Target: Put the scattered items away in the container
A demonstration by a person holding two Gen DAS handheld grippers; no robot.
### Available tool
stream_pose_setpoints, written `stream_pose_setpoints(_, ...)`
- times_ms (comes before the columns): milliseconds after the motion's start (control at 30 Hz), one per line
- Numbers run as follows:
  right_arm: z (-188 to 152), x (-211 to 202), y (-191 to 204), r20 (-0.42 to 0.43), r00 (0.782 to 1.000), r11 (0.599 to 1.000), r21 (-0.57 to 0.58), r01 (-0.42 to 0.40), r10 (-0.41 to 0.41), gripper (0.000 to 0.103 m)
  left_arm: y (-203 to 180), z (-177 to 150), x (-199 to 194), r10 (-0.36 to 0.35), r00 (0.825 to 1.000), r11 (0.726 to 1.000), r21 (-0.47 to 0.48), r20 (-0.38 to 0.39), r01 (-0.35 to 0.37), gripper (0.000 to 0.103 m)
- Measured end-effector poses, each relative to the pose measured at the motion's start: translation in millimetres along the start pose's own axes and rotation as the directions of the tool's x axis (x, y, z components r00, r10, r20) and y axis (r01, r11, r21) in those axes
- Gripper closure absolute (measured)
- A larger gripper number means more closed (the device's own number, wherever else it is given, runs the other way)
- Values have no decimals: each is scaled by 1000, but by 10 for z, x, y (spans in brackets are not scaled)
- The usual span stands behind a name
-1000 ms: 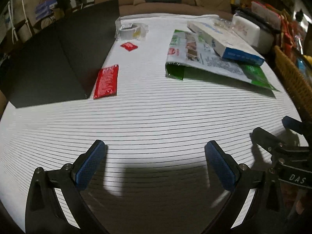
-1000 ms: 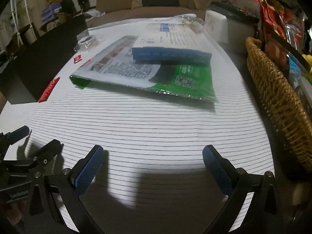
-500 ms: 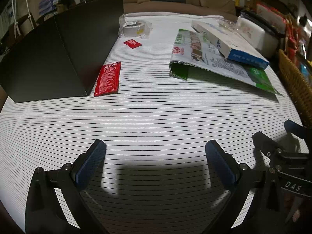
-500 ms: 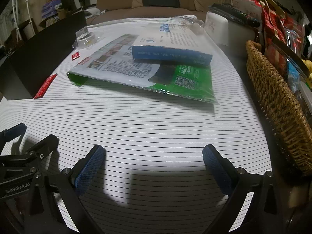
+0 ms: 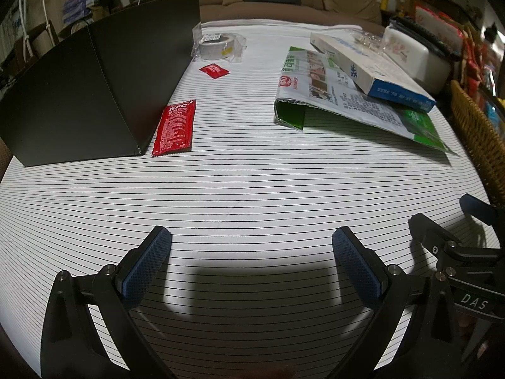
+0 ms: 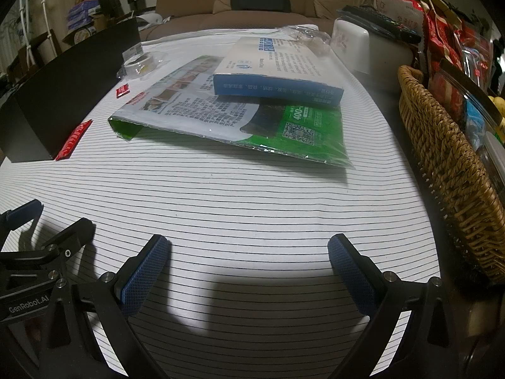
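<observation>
Left wrist view, near to far: left gripper (image 5: 251, 262) is spread wide, empty, low over bare striped tablecloth (image 5: 252, 189). Right gripper (image 6: 247, 263) likewise: jaws apart, nothing between the pads, tool bodies side by side at the near table edge.

Next out, ahead-left of the left gripper: long red KFC sauce packet (image 5: 174, 128), flat, touching the front corner of the black folded card (image 5: 94, 94). Long axis runs roughly away from the gripper, tilted slightly right at the far end. Left gripper is clearly the nearer one; from the right wrist view the packet (image 6: 73, 140) sits far off to the left, edge-on.

Ahead-right: green foil pouch (image 5: 347, 101) lying flat, with the blue-and-white carton (image 5: 369, 69) resting on it. Long axis of the carton runs diagonally away-left. That stack lies straight ahead of the right gripper (image 6: 233, 117), so right is nearer.

Farther: small red sachet (image 5: 214, 71), then the bagged tape roll (image 5: 217, 44), both on the left gripper's side.

Container is presumably the wicker basket (image 6: 448, 170), along the right edge, just beside the right gripper, already holding snack bags.

Judgement: a packet grab by the left gripper means closing across its short axis, then carrying it across the whole table to the basket.
</observation>
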State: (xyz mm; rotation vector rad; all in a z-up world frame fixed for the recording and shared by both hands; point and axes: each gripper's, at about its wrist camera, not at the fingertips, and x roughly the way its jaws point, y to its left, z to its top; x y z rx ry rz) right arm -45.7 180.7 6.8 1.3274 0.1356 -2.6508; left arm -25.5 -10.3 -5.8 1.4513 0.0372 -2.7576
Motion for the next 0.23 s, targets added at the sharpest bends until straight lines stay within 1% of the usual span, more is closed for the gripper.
stream_pose_setpoints(233,1,-4,-7,3,1000,1000,6,-7,7,0,-1,-1,0,0,1000,1000,0,0,0,0)
